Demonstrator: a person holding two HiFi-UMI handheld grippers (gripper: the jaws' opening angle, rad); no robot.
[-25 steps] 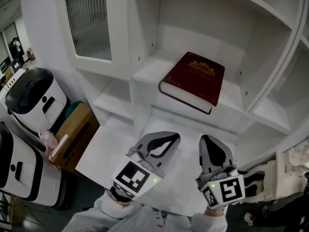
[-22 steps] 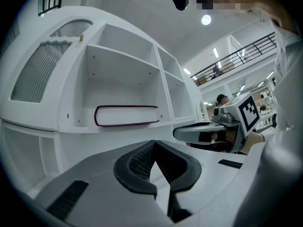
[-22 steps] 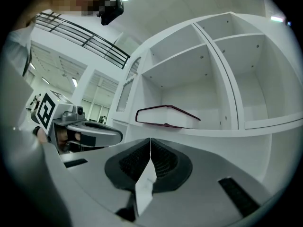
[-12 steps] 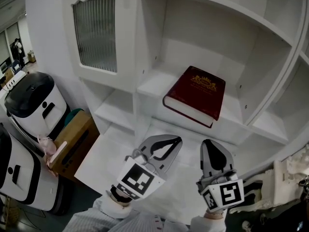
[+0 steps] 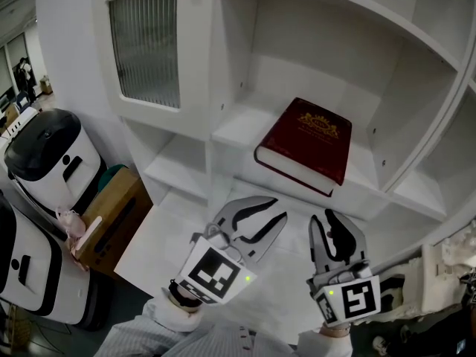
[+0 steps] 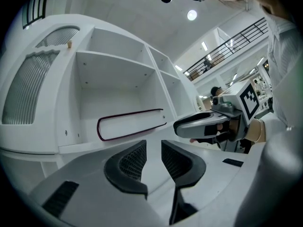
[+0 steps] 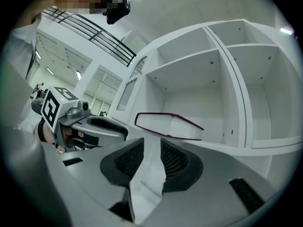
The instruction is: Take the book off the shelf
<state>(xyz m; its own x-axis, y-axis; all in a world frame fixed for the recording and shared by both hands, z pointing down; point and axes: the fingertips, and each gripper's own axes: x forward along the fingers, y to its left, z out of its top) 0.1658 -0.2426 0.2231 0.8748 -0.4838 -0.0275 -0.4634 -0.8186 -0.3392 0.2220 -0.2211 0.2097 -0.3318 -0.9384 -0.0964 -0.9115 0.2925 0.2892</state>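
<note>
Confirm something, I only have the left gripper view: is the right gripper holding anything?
Observer: No. Its own view shows the right gripper with fingers slightly apart. They have just been opening, and nothing is between them.
Operator: The book is just an edge here. What's facing up?
Observer: Head view shows the book lying flat, dark red cover up, with a gold emblem on it.
Operator: Anything off to the left?
Observer: A brown cardboard box left of the shelf unit, next to a white-and-black machine.
</note>
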